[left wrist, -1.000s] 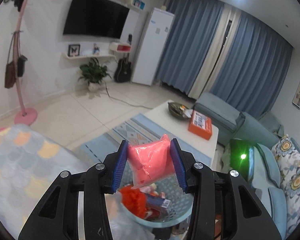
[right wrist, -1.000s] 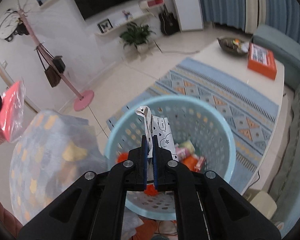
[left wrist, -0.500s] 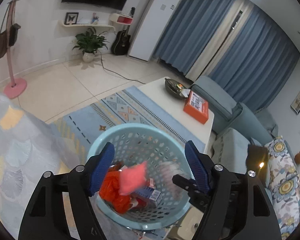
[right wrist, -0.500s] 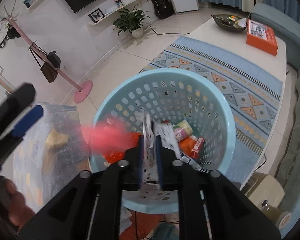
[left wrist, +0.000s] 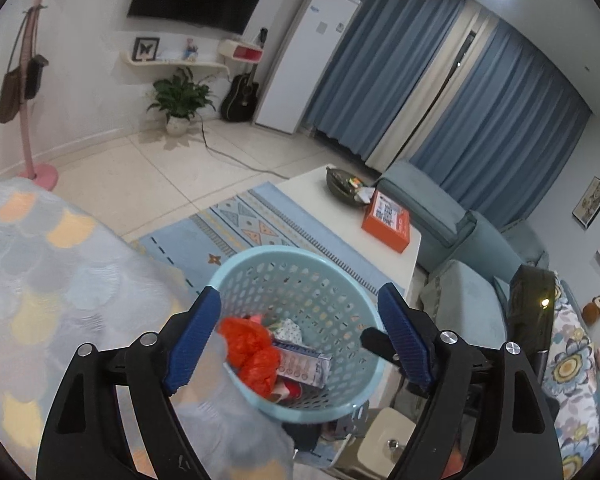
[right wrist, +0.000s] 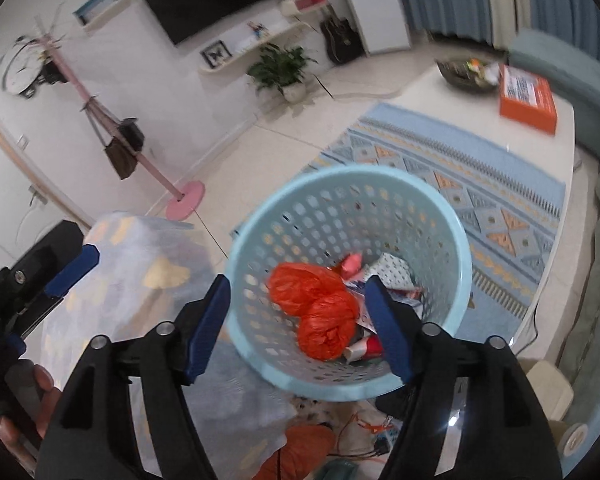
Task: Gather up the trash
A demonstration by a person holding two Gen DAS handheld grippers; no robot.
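Note:
A light blue perforated basket (left wrist: 342,276) (right wrist: 440,216) stands below both grippers. It holds orange plastic bags (left wrist: 256,354) (right wrist: 320,304), a small printed box (left wrist: 304,364), a white patterned wrapper (right wrist: 394,266) and a pink packet (right wrist: 352,262). My left gripper (left wrist: 300,336) is open and empty above the basket's near rim. My right gripper (right wrist: 300,320) is open and empty over the basket. The left gripper also shows at the left edge of the right wrist view (right wrist: 40,272).
A table with a pastel scale-patterned cloth (left wrist: 40,272) (right wrist: 140,280) lies to the left of the basket. A white coffee table (left wrist: 340,220) bears an orange box (left wrist: 386,220) and a dark bowl (left wrist: 342,184). A teal sofa (left wrist: 460,240) stands to the right, a pink coat stand (right wrist: 140,156) to the left.
Both grippers opened. The pink packet fell from the left gripper into the basket, and the white patterned wrapper dropped from the right gripper into it.

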